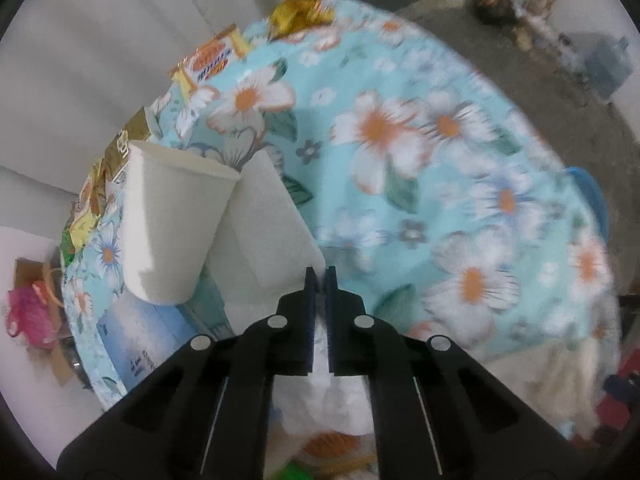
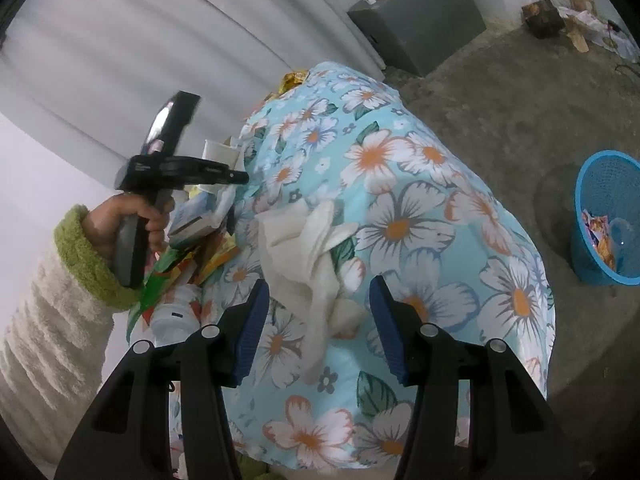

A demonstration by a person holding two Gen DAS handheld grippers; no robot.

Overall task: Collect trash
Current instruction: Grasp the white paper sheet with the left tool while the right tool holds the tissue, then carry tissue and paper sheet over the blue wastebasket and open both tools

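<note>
My left gripper [image 1: 320, 276] points down at the floral tablecloth [image 1: 400, 80]. Its jaws are shut on the corner of a flat white tissue sheet [image 1: 268, 216], with more crumpled white tissue under the fingers. A white paper cup [image 1: 172, 224] stands just left of that sheet. In the right wrist view a crumpled white tissue [image 2: 300, 240] lies on the cloth. It reaches in between the fingers of my right gripper [image 2: 319, 282], which stands open without touching it. A hand in a green cuff [image 2: 120, 224] holds the left gripper beside the paper cup [image 2: 218, 152].
A blue basket [image 2: 608, 220] holding wrappers stands on the concrete floor to the right. Snack wrappers [image 1: 212, 60] and a gold packet [image 1: 300, 12] lie along the table's far-left edge, near a blue tissue pack [image 1: 136, 336]. A plastic bottle [image 2: 176, 312] lies at the left. A grey cabinet [image 2: 420, 28] stands behind.
</note>
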